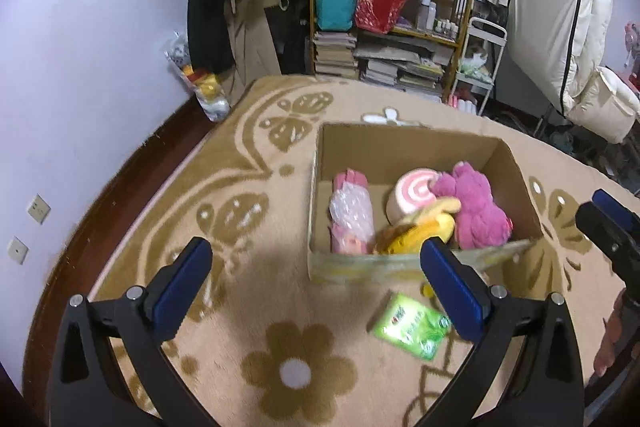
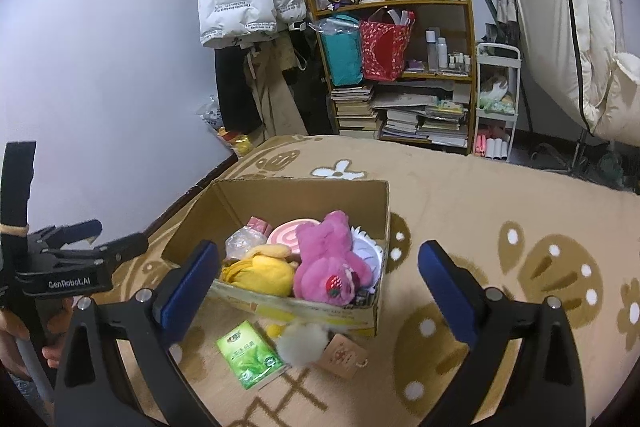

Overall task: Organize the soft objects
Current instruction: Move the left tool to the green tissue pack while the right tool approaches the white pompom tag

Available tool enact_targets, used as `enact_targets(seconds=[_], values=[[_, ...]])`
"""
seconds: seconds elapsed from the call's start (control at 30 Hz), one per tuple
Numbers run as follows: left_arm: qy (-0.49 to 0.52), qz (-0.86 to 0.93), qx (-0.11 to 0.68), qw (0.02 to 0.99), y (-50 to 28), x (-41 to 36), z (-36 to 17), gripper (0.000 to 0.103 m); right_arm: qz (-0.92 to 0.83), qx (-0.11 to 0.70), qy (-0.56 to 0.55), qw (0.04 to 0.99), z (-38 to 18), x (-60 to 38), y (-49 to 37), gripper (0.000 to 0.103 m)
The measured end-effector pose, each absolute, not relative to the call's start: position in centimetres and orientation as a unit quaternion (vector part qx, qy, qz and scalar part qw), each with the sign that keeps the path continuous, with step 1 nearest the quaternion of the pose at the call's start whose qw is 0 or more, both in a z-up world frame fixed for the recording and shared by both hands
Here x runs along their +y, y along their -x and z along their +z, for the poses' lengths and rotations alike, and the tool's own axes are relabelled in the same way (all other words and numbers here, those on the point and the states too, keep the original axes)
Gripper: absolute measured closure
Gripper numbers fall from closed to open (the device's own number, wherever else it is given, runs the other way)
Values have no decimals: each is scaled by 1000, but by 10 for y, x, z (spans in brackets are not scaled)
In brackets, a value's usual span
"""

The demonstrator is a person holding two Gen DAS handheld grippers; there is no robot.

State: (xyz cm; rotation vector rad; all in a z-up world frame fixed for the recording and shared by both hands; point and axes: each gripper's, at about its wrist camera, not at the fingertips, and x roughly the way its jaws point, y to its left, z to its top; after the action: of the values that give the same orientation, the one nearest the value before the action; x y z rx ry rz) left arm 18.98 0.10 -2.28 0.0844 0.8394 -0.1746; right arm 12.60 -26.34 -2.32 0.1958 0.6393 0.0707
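Plush toys [image 2: 324,259] mostly in cardboard box [image 2: 304,193]; green packet [image 2: 250,355] & fluffy pompom [image 2: 302,343] left on rug, both grippers [image 1: 316,291] [image 2: 320,291] spread wide, empty.

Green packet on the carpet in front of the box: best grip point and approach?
Take the green packet across its short width, coming from above with the right gripper, whose jaws stand open. It lies flat on the carpet, so a side approach finds little edge. The fluffy white pom-pom crowds its right side.

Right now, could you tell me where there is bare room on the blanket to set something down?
Free: the blanket right of the cardboard box, and left of it toward the wall. Crowded: the box front, where the green packet, white pompom and tag lie.
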Motion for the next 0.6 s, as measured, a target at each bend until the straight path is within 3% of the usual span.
enact_targets(seconds=[0.6], values=[[-49, -135, 529, 836, -183, -27, -92, 0, 60, 393, -191, 897, -91, -277, -128, 0]])
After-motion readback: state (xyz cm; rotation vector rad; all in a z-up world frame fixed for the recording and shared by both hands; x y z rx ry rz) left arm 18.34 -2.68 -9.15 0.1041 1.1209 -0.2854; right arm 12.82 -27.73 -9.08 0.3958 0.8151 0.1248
